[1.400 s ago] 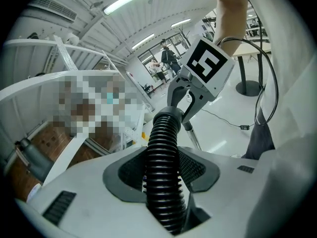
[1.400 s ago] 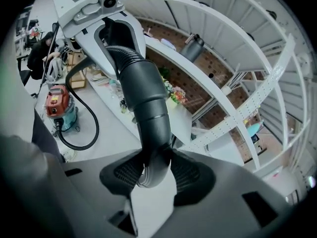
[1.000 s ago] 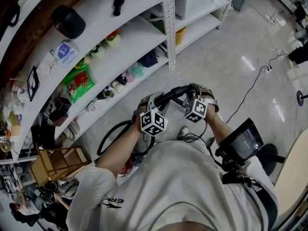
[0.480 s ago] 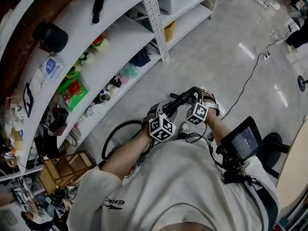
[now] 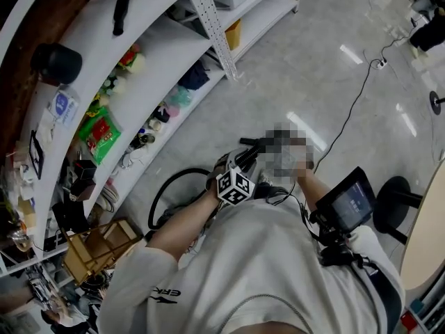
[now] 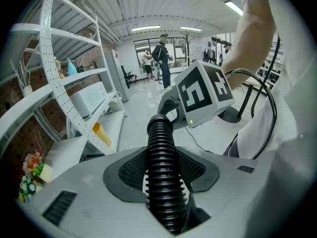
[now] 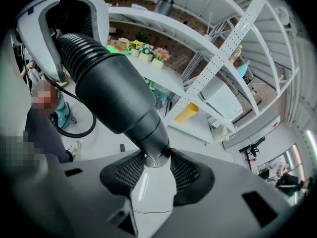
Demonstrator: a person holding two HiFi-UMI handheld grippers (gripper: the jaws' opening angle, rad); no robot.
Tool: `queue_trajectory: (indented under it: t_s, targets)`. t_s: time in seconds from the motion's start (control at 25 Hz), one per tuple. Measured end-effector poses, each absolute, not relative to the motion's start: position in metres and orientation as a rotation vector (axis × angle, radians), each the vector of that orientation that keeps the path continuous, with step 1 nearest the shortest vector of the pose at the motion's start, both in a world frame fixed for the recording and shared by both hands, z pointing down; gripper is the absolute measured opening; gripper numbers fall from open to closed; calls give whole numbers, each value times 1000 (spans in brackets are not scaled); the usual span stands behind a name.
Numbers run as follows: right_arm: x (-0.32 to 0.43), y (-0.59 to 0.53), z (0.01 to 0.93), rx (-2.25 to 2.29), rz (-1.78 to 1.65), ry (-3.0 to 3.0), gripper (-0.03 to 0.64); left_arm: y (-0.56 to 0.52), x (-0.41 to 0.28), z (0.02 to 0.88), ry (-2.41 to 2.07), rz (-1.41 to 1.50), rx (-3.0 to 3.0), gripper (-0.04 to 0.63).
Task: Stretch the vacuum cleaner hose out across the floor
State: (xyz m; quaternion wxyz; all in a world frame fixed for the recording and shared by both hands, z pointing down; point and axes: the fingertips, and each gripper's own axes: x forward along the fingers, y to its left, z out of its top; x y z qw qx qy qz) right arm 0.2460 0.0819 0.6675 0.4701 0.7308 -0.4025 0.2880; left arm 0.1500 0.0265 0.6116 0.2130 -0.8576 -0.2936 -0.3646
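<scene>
Hose lowered toward glossy grey floor | left claw, right claw pinch it | shelving alongside

Room inventory, as you stand:

- Floor: pale grey, glossy, streaked with lamp reflections.
- On your left: white shelving in several tiers, on a perforated upright. A brown brick wall is behind it.
- Shelf stock: green packet, yellow box, small artificial flowers.
- Wooden rack: near the shelving's lower end.
- On your right: black round stool beside a pale tabletop.
- Thin black cable: trailing across the floor.
- Ceiling: strip lights.
- Far end: glazed, with two people standing there.
</scene>
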Motion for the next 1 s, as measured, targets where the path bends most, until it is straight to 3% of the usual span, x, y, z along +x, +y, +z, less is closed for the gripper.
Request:
queue_trajectory:
  t_s: [0.36, 0.76, 1.0]
  targets:
    - [242, 100, 671, 2008, 870, -990, 163, 23, 146, 615, -772, -1059, -2425, 173]
    - [243, 119, 650, 2903, 1843, -941, 163, 30, 138, 616, -756, -1063, -2431, 173]
    - [240, 116, 651, 3107, 2104, -911, 163, 31, 134, 618, -748, -1056, -2434, 173]
